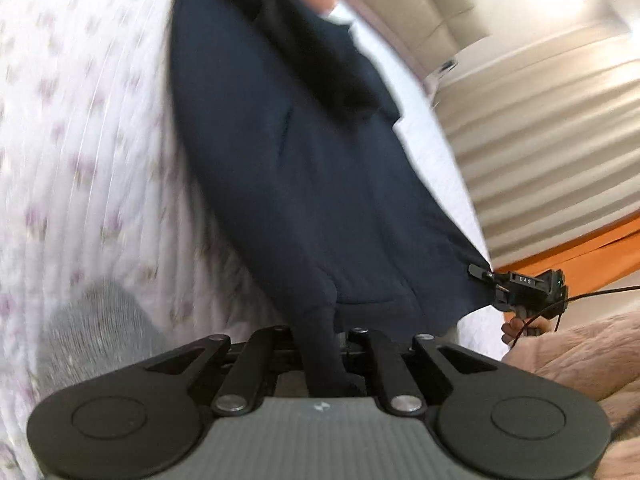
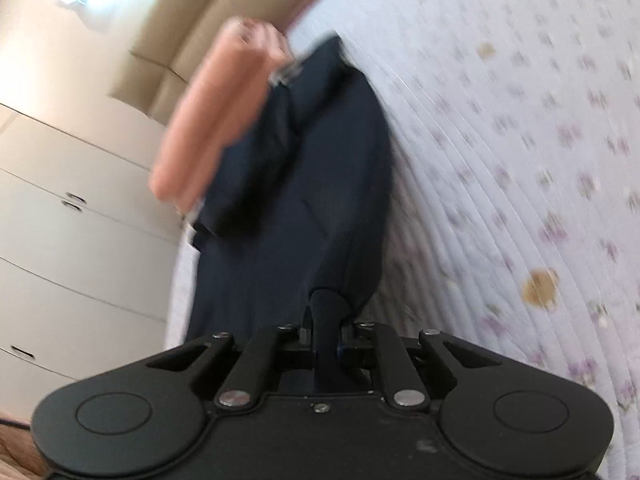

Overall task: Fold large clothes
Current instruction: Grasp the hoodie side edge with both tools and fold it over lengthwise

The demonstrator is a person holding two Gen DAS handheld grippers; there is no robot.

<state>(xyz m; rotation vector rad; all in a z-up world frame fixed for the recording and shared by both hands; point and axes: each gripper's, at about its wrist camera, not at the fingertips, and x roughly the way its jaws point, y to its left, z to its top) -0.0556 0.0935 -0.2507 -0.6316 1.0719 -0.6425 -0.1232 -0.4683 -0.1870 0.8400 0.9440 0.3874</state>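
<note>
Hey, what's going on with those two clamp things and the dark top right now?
Left gripper shut on navy garment. Right gripper shut on it too. Garment stretched over floral bedspread. Pink folded item on its far end.

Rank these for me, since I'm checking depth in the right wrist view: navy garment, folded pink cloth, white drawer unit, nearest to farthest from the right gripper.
1. Navy garment: pinched in the right gripper, stretching up the middle.
2. Folded pink cloth: upper left, lying on the garment's far end.
3. White drawer unit: far left, beyond the floral bedspread.
</note>
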